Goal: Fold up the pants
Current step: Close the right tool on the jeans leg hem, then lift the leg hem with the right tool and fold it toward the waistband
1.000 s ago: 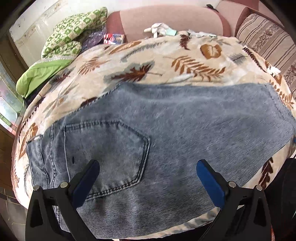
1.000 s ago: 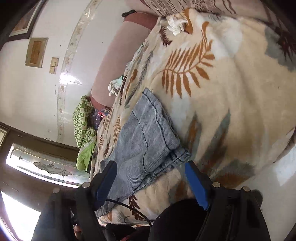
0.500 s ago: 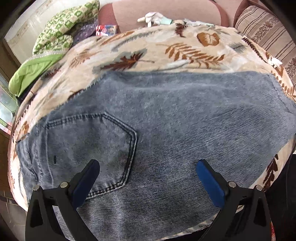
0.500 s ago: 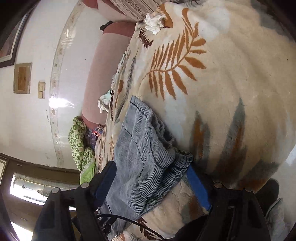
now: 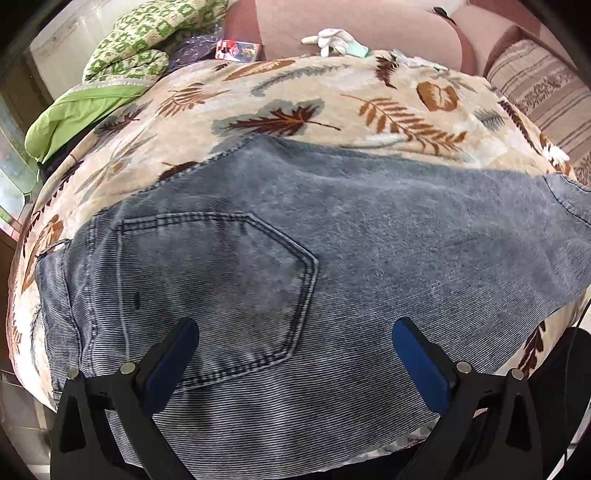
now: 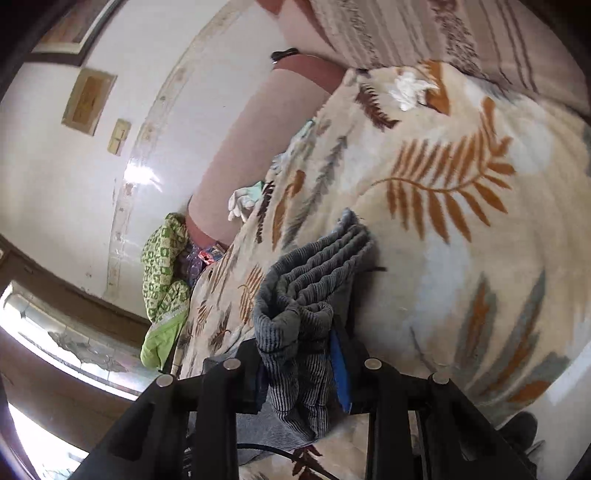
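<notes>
Grey-blue denim pants (image 5: 332,251) lie flat on a leaf-patterned blanket (image 5: 332,107), back pocket (image 5: 214,280) up, waistband at the left. My left gripper (image 5: 295,343) is open, its blue pads (image 5: 173,354) hovering just above the seat of the pants. In the right wrist view my right gripper (image 6: 299,350) is shut on the bunched leg ends of the pants (image 6: 306,280), lifted off the blanket (image 6: 461,221).
A pink sofa back (image 5: 351,26) and striped cushion (image 5: 535,88) lie behind the blanket. A green patterned cloth (image 5: 122,62), white gloves (image 5: 332,37) and a small box (image 5: 238,50) sit at the back. A white wall (image 6: 92,192) shows in the right view.
My right gripper closed on the hem end of the pants and bunched it up. My left gripper moved in over the pocket, then drew back a little.
</notes>
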The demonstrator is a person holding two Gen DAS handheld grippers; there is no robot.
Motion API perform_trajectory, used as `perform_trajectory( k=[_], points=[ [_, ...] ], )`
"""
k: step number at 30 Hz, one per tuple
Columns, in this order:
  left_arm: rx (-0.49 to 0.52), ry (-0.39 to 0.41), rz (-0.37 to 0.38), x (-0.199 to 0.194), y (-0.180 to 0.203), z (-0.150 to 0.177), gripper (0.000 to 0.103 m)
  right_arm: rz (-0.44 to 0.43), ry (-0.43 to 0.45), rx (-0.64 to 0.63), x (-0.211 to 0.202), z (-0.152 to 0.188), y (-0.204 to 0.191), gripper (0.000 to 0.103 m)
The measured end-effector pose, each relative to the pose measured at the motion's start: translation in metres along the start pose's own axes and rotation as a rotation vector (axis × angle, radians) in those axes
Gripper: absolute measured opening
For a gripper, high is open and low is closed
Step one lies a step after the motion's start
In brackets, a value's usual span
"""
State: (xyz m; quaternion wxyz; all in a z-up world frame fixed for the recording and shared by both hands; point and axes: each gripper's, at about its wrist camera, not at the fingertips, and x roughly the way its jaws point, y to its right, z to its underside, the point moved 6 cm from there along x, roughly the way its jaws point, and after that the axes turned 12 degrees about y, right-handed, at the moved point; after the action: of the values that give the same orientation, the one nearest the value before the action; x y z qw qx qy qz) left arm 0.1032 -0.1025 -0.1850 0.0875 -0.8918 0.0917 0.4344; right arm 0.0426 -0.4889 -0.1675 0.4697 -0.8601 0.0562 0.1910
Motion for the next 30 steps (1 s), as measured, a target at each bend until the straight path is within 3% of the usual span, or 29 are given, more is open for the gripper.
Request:
perform_trajectory(
  k=[7,14,17,20,21,23,27,30],
  points=[
    [-0.034,0.044,0.005,-0.015,-0.021,-0.007,0.103,-0.059,-0.089,-0.224,0.031,0.038,-0.086,0.03],
    [-0.083,0.066,-0.011,-0.022,-0.054,-0.003,0.103,-0.06,-0.267,-0.374,0.072,0.114,-0.123,0.03],
    [-0.105,0.066,-0.023,-0.021,-0.068,0.0,0.103,-0.053,-0.386,-0.416,0.09,0.154,-0.125,0.034],
    [-0.126,0.057,-0.026,-0.019,-0.077,0.003,0.103,-0.021,-0.466,-0.497,0.1,0.19,-0.124,0.054],
    [-0.129,0.057,-0.026,-0.019,-0.079,0.004,0.103,-0.047,-0.456,-0.525,0.097,0.194,-0.129,0.063],
    [-0.126,0.057,-0.029,-0.019,-0.08,0.004,0.103,-0.115,-0.49,-0.545,0.089,0.197,-0.137,0.069],
    [-0.106,0.066,-0.013,-0.018,-0.069,-0.003,0.103,-0.262,-0.527,-0.552,0.066,0.184,-0.147,0.07],
    [-0.061,0.084,0.003,-0.019,-0.051,-0.014,0.103,-0.273,-0.452,-0.525,0.056,0.16,-0.141,0.07]
  ],
)
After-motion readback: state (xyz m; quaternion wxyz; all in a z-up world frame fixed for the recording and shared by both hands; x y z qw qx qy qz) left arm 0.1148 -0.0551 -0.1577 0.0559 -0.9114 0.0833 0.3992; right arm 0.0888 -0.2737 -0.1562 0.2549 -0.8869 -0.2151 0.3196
